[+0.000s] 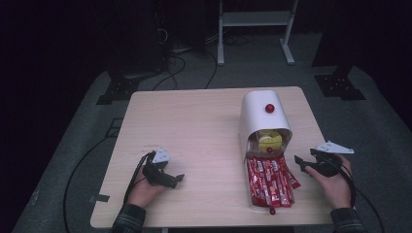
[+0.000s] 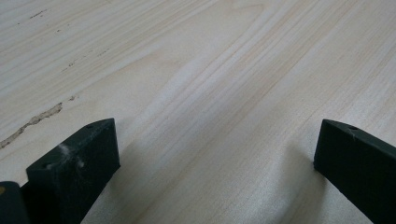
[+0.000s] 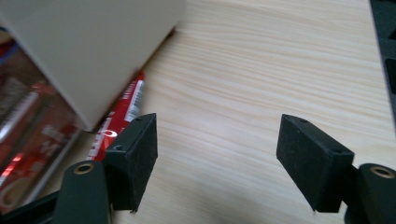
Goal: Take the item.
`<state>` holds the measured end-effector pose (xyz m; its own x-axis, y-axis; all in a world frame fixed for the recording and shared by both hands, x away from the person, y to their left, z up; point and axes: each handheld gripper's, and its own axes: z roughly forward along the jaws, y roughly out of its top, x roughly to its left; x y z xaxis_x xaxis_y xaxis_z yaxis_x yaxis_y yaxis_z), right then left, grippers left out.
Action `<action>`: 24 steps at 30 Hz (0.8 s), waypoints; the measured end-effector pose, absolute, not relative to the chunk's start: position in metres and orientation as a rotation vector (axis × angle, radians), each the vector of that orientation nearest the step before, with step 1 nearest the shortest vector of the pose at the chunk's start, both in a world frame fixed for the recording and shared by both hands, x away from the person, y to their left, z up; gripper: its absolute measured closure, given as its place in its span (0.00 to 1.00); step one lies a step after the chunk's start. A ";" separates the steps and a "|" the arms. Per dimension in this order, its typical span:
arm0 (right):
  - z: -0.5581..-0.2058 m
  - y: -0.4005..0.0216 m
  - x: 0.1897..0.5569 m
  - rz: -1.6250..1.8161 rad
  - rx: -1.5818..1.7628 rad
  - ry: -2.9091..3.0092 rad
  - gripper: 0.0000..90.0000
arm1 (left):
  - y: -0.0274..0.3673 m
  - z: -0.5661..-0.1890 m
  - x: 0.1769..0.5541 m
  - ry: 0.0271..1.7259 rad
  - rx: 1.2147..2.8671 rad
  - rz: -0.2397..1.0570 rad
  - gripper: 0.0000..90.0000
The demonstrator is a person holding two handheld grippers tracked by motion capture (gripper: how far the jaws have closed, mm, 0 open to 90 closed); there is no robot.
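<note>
At the near edge of the pale wooden worktop, a white box with a rounded top serves as the landmark. Nearest the person, spilling from the box's open front toward the near edge, lies a flat tray of red snack packets, with a small red knob at the tray's near end.

Just right of those packets, the right gripper is held in a hand resting on the worktop, apart from the box; its fingers stand wide apart with nothing between them. In the right gripper view the box wall and a red packet edge lie beside the left finger, not touching it.

Well to the left of the box, the left gripper sits in the other hand, low over bare wood. Its fingers are also spread wide and empty.

Inside the box's open mouth sits something yellow; what it is cannot be told. A red knob marks the box's top.

Beyond the worktop's far edge, cables cross a grey floor, and a white frame stands behind the box.
</note>
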<state>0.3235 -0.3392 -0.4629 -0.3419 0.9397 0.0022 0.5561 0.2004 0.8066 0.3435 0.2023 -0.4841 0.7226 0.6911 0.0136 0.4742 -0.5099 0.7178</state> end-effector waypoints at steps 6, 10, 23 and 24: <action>-0.466 -0.350 0.325 0.972 1.432 1.962 0.30 | 0.202 -0.484 0.343 0.878 2.207 0.389 0.00; -0.469 -0.353 0.326 0.950 1.448 1.967 0.29 | 0.202 -0.484 0.343 0.878 2.207 0.389 0.00; -0.479 -0.361 0.331 0.884 1.503 1.987 0.25 | 0.202 -0.484 0.343 0.878 2.206 0.389 0.00; -0.480 -0.361 0.331 0.876 1.503 1.991 0.24 | 0.202 -0.484 0.343 0.878 2.207 0.389 0.00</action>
